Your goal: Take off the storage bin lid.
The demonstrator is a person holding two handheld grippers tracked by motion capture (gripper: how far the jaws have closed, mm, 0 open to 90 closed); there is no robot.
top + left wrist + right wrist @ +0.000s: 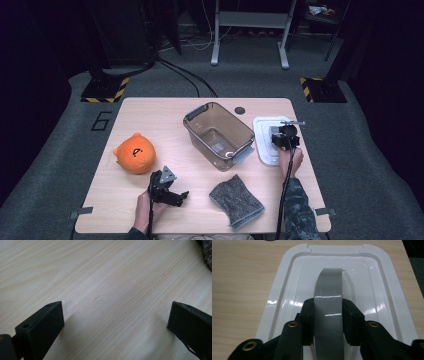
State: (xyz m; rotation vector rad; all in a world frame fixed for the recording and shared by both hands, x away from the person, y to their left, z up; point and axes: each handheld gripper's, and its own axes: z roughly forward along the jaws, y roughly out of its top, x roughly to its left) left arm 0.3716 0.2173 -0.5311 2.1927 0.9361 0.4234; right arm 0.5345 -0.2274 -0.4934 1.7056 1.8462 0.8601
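At the right side of the table, your right gripper (328, 315) is clamped across the grey handle (328, 290) of the white lid (287, 290), whose long axis runs near to far. The open brown bin (218, 134) lies just to its left, so the coming carry likely goes leftward. Your left gripper (115, 322) hovers spread wide over bare tabletop (100, 277).

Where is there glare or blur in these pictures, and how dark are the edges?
High view: the table is lit while the floor corners fall near black. Right gripper view: bright glare streaks on the white lid and across its grey handle, with the right gripper soft up close. Left gripper view: the wood grain is sharp, and the left gripper casts soft shadows.
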